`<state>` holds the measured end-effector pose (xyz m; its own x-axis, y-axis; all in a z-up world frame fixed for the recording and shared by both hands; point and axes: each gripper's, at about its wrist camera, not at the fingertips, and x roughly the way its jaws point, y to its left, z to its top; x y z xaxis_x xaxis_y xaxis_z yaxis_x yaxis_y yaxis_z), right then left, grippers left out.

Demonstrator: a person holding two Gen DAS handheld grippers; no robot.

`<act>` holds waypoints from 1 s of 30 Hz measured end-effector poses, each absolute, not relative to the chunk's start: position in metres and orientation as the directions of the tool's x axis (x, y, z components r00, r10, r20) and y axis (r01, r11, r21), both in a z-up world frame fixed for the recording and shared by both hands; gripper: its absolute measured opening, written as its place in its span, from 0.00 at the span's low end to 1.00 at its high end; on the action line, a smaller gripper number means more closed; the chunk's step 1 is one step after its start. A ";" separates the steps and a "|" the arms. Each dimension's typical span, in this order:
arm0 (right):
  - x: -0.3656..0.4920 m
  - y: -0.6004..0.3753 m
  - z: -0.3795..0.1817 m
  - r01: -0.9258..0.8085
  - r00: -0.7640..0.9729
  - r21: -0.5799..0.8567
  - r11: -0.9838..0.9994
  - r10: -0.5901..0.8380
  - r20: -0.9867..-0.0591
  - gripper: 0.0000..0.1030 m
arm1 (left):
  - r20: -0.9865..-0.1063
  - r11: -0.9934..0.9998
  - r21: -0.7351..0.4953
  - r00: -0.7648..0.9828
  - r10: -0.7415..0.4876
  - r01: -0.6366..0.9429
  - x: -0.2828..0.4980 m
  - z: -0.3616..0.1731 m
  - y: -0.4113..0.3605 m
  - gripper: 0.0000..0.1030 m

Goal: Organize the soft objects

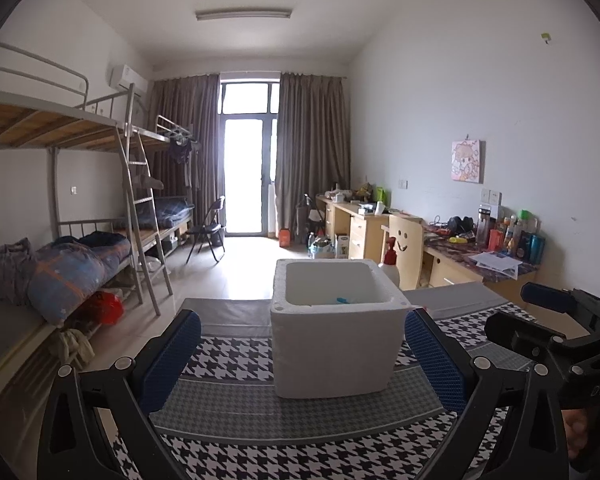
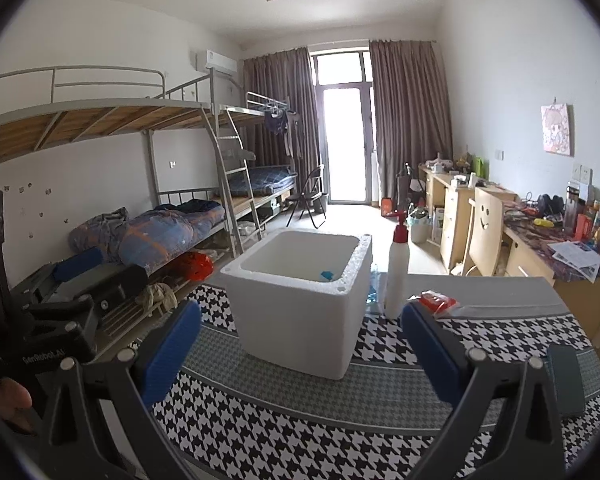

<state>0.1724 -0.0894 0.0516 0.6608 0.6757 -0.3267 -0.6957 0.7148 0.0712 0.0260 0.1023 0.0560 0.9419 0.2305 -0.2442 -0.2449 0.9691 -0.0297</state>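
Observation:
A white foam box stands on the houndstooth cloth straight ahead of my left gripper, which is open and empty, its blue pads either side of the box. A small blue thing lies inside the box. In the right wrist view the box sits ahead, the blue thing inside. My right gripper is open and empty. A red soft packet lies on the cloth just beyond the right finger. My right gripper also shows in the left wrist view.
A white pump bottle with a red top stands right of the box. A dark flat object lies at the table's right edge. Bunk beds line the left wall, desks and a chair the right.

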 end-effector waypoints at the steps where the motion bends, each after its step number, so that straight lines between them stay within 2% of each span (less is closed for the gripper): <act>1: 0.170 -0.091 0.051 -0.695 0.662 0.071 0.716 0.676 -0.324 0.99 | -0.244 0.969 -0.026 0.941 0.234 -0.247 0.024 0.055 0.101 0.99; 8: 0.159 -0.099 0.049 -0.680 0.685 0.054 0.731 0.660 -0.307 0.99 | -0.238 0.962 -0.021 0.936 0.259 -0.272 0.014 0.047 0.095 0.99; 30: 0.137 -0.124 0.021 -0.668 0.714 0.034 0.744 0.652 -0.255 0.99 | -0.200 0.973 -0.014 0.954 0.224 -0.231 -0.016 0.023 0.074 0.99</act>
<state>0.1368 -0.1244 0.0207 0.7139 0.6523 -0.2545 -0.6676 0.7438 0.0336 -0.0160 0.0738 0.0230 0.9539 0.2238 -0.1998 -0.2312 0.9728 -0.0139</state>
